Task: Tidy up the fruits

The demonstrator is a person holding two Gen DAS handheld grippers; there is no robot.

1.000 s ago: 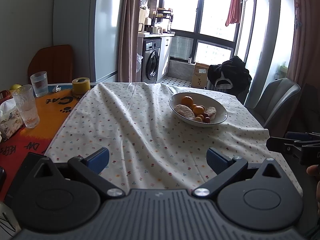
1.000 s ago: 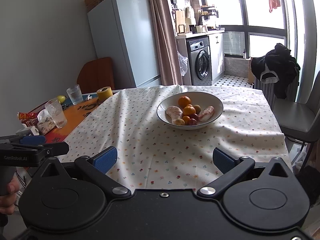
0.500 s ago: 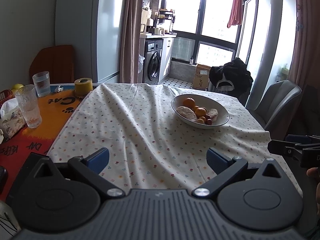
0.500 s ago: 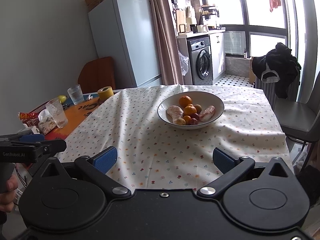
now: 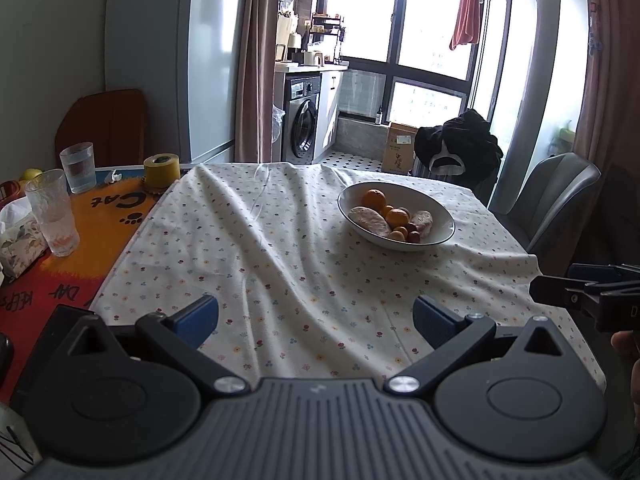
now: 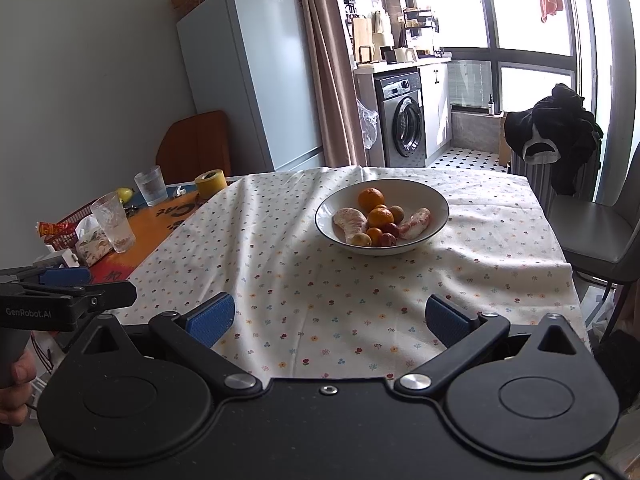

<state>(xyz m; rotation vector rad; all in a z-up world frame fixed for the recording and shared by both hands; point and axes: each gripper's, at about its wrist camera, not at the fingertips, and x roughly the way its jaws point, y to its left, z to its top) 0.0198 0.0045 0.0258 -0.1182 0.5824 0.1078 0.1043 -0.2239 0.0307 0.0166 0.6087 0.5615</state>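
Note:
A white bowl (image 5: pixel 442 216) (image 6: pixel 434 200) stands on the flowered tablecloth, toward the far right of the table. It holds oranges (image 5: pixel 374 199) (image 6: pixel 371 199), peeled pale segments (image 5: pixel 369 219) (image 6: pixel 350 220) and several small red and yellow fruits. My left gripper (image 5: pixel 316 316) hangs open over the near edge of the cloth, well short of the bowl, with nothing between its blue pads. My right gripper (image 6: pixel 330 320) is open too, empty, at the near edge facing the bowl. Each gripper shows at the edge of the other's view.
On the orange mat at the left stand two glasses (image 5: pixel 53 213) (image 5: pixel 78 167), a yellow tape roll (image 5: pixel 161 171) and a tissue box (image 5: pixel 18 240). A grey chair (image 5: pixel 556 200) sits at the table's right side. A fridge and washing machine are behind.
Both views have shifted slightly, the bowl drifting a little in frame. Both grippers stay open and empty; nothing on the table has moved.

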